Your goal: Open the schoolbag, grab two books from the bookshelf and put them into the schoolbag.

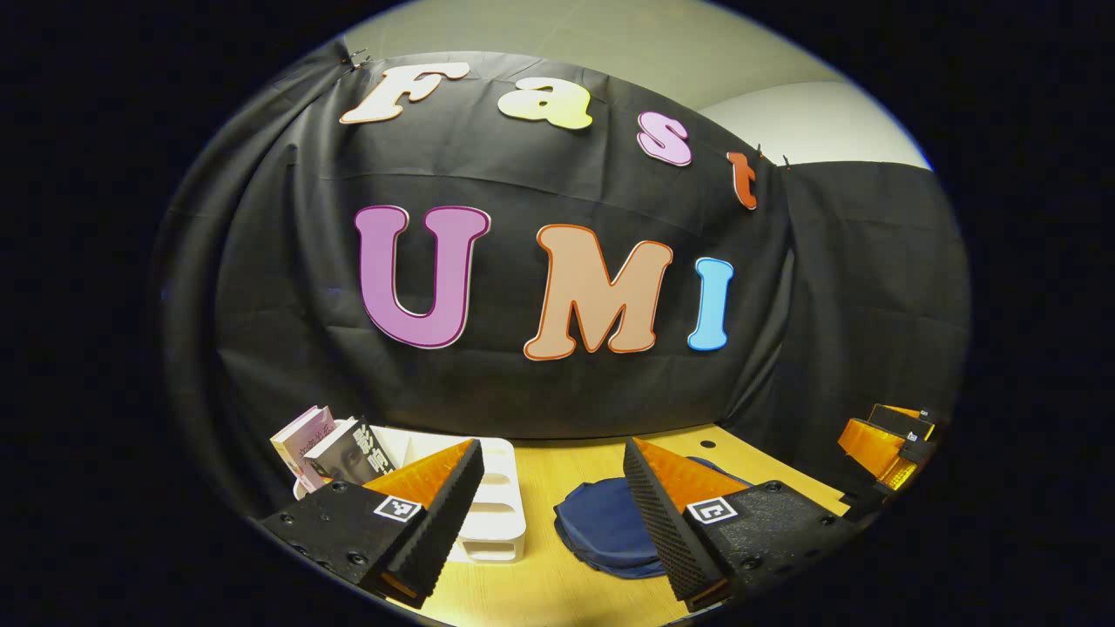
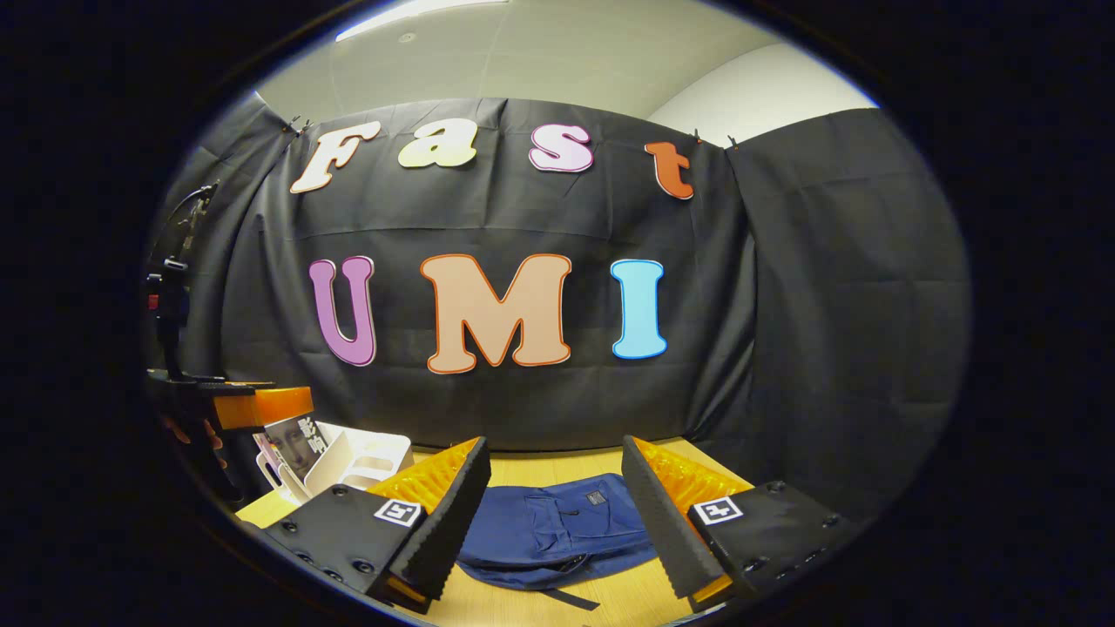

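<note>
1. Left gripper view: the left gripper [image 1: 553, 488] hangs spread and empty above the pale wooden table [image 1: 557, 475]. Two upright paperback books [image 1: 335, 448] lean in the white plastic bookshelf [image 1: 501, 509] on its left; the dark-blue fabric schoolbag [image 1: 610, 527] lies flat, ahead.

2. Right gripper view: the right gripper [image 2: 555, 492], also spread and empty, faces the schoolbag [image 2: 557, 522]. I would steady the fabric with one gripper before working the opening.
</note>
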A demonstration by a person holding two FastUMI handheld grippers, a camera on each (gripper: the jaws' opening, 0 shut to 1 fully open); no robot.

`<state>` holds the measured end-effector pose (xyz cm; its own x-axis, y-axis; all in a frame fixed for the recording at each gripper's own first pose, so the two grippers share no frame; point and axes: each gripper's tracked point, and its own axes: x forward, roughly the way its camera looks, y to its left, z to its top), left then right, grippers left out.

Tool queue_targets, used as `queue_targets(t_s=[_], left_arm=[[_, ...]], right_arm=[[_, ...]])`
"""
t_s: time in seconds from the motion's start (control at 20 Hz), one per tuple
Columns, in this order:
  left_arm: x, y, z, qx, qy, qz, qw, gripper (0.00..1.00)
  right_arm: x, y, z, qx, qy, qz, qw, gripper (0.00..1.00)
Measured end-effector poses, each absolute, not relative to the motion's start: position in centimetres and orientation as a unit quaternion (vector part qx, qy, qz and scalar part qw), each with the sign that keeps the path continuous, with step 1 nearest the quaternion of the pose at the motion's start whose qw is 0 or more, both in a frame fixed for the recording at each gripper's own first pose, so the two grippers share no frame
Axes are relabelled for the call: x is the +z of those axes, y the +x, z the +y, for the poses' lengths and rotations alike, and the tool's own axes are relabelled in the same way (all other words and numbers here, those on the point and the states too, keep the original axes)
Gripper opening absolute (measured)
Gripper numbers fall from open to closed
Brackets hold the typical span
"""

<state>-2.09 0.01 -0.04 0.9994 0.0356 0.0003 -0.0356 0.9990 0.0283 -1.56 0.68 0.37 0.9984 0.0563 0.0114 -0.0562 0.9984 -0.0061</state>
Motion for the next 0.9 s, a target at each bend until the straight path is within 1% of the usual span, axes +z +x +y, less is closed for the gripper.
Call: queue_targets(t_s=[0.2, 0.25, 0.3, 0.5, 0.55, 0.6, 0.7, 0.8, 0.85, 0.9], left_arm=[[0.0, -2.2, 0.2, 0.019, 0.012, 0.003, 1.0, 0.92], [0.0, -2.3, 0.3, 0.02, 0.012, 0.004, 1.0, 0.94], [0.0, -2.1, 0.5, 0.02, 0.013, 0.004, 1.0, 0.92], [0.1, -2.5, 1.7, 0.028, 0.011, 0.001, 1.0, 0.92], [0.1, -2.6, 2.1, 0.031, 0.008, -0.001, 0.999, 0.94], [0.2, -2.7, 2.5, 0.035, 0.006, -0.004, 0.999, 0.92], [0.4, -2.9, 3.7, 0.048, 0.008, -0.005, 0.999, 0.94], [0.5, -3.4, 5.2, 0.064, 0.01, -0.008, 0.998, 0.94], [0.7, -3.6, 5.9, 0.072, 0.011, -0.01, 0.997, 0.94], [0.6, -4.1, 6.7, 0.081, 0.013, -0.009, 0.997, 0.92]], right_arm=[[0.1, -1.5, 0.8, 0.027, -0.011, -0.003, 1.0, 0.97], [0.0, -1.5, 0.9, 0.027, -0.013, -0.002, 1.0, 0.97], [-0.2, -1.4, 1.0, 0.026, -0.015, 0.0, 1.0, 0.97], [-1.2, -0.6, 1.4, 0.021, -0.035, 0.008, 0.999, 0.96], [-1.4, -0.5, 1.6, 0.019, -0.044, 0.008, 0.999, 0.96], [-1.8, -0.4, 1.6, 0.015, -0.054, 0.008, 0.998, 0.97], [-2.9, 0.1, 1.5, 0.005, -0.077, 0.012, 0.997, 0.99], [-3.9, 0.5, 1.6, -0.002, -0.097, 0.011, 0.995, 1.0], [-4.5, 0.8, 1.6, -0.005, -0.106, 0.011, 0.994, 0.97], [-5.1, 1.0, 1.5, -0.01, -0.115, 0.011, 0.993, 0.98]])
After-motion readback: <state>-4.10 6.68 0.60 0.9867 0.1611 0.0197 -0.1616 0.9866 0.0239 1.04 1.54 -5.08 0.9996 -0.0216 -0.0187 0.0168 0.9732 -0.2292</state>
